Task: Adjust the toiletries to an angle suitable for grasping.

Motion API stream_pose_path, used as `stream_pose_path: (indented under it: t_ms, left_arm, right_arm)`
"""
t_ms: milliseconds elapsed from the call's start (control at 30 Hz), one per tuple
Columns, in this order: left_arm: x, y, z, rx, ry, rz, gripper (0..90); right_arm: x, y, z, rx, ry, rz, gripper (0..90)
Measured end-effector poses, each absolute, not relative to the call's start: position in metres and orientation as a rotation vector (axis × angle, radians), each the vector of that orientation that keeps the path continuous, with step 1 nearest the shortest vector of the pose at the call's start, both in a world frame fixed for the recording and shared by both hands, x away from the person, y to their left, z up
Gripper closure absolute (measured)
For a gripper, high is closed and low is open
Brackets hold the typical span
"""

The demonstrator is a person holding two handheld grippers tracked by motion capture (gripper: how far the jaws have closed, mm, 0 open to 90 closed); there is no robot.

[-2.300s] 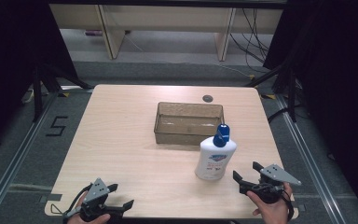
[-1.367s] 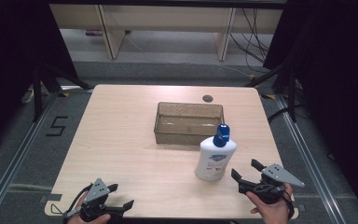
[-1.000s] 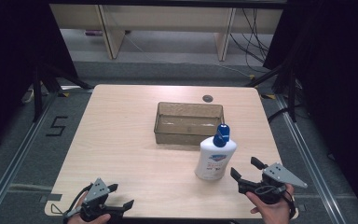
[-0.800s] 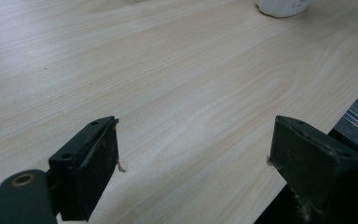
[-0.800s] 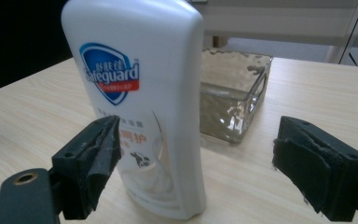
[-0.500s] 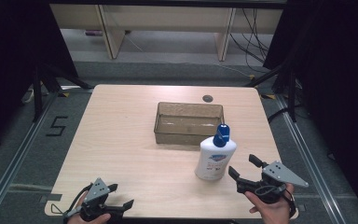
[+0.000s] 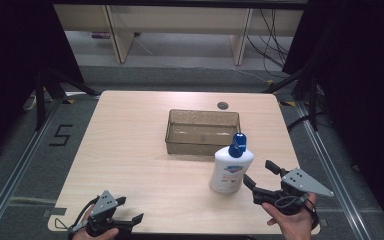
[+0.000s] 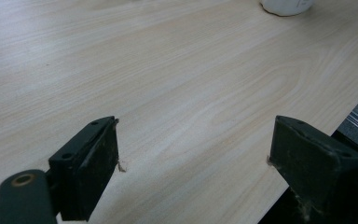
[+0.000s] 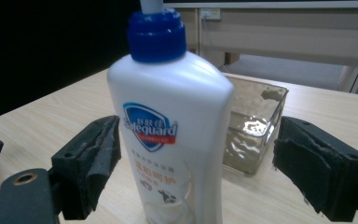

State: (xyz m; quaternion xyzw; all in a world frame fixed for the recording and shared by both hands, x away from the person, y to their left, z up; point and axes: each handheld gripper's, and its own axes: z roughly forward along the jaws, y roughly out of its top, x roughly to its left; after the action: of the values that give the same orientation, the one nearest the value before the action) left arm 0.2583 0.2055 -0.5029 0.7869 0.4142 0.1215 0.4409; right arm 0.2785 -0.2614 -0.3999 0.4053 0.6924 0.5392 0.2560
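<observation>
A white pump bottle (image 7: 230, 169) with a blue cap and a Safeguard label stands upright on the wooden table (image 7: 130, 150), just in front of a clear rectangular bin (image 7: 202, 131). My right gripper (image 7: 260, 173) is open at the bottom right, its jaws facing the bottle from close by. In the right gripper view the bottle (image 9: 175, 126) stands between the spread jaws of that gripper (image 9: 196, 163) without touching them, with the bin (image 9: 256, 126) behind. My left gripper (image 7: 128, 210) sits open near the table's front left edge, and my left gripper (image 8: 191, 158) has bare wood between its jaws.
A small dark round grommet (image 7: 223, 105) lies behind the bin near the table's far edge. The bottle's base (image 8: 286, 5) shows at the top of the left gripper view. Floor rails run along both sides of the table, and shelving stands beyond it.
My right gripper has crept slightly left toward the bottle. The left gripper, bottle and bin have stayed put.
</observation>
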Motion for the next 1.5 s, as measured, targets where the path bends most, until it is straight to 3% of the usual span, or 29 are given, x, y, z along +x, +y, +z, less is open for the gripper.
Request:
stream_pose_path:
  t_ms: [567,1500]
  left_arm:
    - [0.259,0.205,-0.504,1.95,1.03,0.295,14.8]
    - [0.259,0.205,-0.502,1.951,1.041,0.3,14.8]
  right_arm:
    - [0.292,-0.242,-0.369,0.96,1.887,1.458,17.3]
    - [0.319,-0.216,-0.356,0.925,1.894,1.453,24.6]
